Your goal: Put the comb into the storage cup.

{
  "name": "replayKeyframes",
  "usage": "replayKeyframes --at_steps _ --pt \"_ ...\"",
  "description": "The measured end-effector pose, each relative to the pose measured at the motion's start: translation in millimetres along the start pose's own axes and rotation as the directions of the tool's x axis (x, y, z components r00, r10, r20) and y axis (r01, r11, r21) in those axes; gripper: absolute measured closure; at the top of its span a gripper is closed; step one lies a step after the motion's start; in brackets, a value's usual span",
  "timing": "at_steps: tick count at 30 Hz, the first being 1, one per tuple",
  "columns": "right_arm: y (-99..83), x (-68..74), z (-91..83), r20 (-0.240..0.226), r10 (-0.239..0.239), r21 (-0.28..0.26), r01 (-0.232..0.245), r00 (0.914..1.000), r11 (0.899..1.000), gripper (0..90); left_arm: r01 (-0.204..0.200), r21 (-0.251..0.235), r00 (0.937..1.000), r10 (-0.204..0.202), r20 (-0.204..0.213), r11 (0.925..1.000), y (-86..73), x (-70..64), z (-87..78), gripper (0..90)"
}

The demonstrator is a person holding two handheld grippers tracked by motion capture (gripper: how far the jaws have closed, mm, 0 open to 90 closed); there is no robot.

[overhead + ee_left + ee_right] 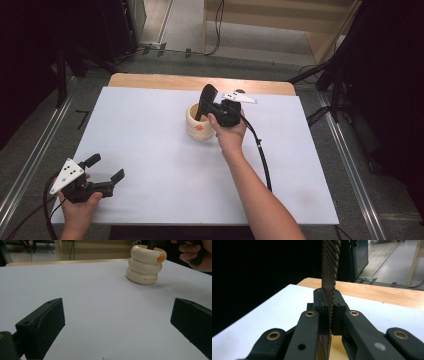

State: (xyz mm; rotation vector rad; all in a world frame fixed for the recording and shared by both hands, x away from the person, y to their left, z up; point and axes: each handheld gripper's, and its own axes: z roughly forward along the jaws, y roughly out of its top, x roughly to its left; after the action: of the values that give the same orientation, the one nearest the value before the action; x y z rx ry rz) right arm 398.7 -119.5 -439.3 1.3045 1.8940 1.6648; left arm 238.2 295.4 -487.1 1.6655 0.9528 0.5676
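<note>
Comb, dark w/ fine teeth, is up near the far middle of the table, standing nearly upright w/ its low end inside the cup. Top leans a bit to the right. In the right gripper view the comb runs edge-on straight up betw. the two jaws, which are clamped tight on it, pads pressed flat on both sides; cream inside of the cup shows just below.

Right gripper sits just right of the cup, hand wrapped round it, forearm coming in from the near edge, cable trailing back toward near right.

Cup is cream, three stacked bulging rings, small orange mark on its front; stands upright on the white sheet. In the left gripper view the cup is far right, w/ fingers of the other hand just beside it.

Left gripper is well apart, near left corner, resting low over the sheet, jaws spread wide w/ nothing betw. them. Wood table edge shows past the sheet on the far side.
</note>
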Motion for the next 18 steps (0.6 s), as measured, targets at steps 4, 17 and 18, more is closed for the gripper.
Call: replayKeyframes --at_steps 4,17,18 --pt "-0.4 -4.1 -0.2 0.013 0.022 -0.005 -0.022 0.9997 1.0 84.3 -0.001 0.0 1.0 0.001 -0.002 1.0 0.0 -0.1 0.0 0.0" --pt "-5.1 -21.5 -1.8 0.098 0.026 0.03 -0.029 0.9948 0.999 69.6 -0.005 0.002 1.0 0.005 -0.004 1.0 -0.1 -0.5 1.1 0.0" --pt "-5.3 -22.2 -1.8 0.098 0.022 0.031 -0.026 0.9949 0.999 68.0 -0.006 0.003 1.0 0.006 -0.005 1.0 -0.1 -0.5 1.0 0.0"
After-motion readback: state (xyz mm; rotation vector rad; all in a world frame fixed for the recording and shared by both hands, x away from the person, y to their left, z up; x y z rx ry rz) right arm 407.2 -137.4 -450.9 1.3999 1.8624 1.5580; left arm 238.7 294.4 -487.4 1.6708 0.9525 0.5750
